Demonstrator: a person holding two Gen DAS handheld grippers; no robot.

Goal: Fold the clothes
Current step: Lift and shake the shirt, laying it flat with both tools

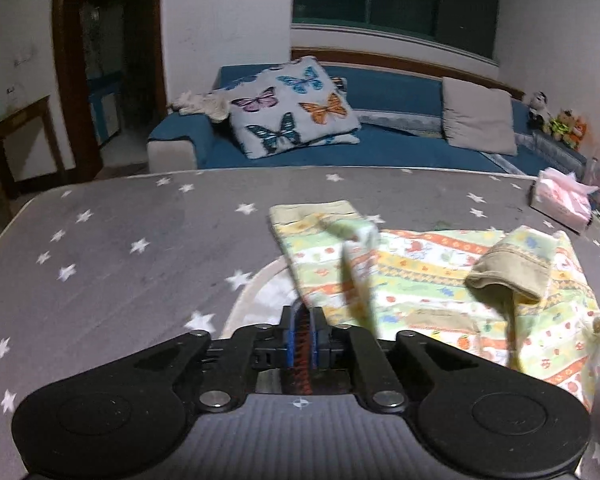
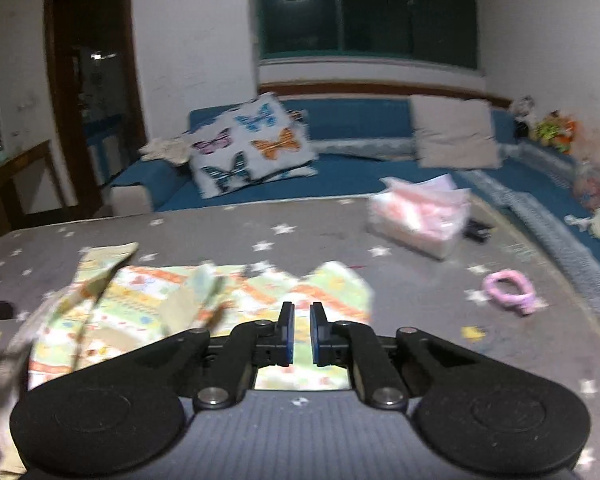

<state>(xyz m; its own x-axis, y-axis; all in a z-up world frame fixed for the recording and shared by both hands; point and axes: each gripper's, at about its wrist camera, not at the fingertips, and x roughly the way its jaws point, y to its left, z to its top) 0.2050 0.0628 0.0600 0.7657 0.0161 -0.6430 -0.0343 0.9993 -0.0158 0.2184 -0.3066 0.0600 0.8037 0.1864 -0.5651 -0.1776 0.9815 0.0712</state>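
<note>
We see a soft, matt cotton garment printed in yellow, green and orange bands (image 1: 428, 276) lying on a grey star-patterned cloth counter cover (image 1: 132, 216), also matt. The left gripper (image 1: 303, 322) is matt black plastic with blue rubbery pads and bright metal pivot bolts. Far right, the pink tissue pack (image 2: 418, 216) looks glossy.

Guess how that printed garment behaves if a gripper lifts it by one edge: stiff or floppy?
Probably floppy: the printed garment already lies in soft folds, with a cuff curled over. It looks thin and light, so it would likely drape and drag across the star-print cover instead of holding shape.
</note>
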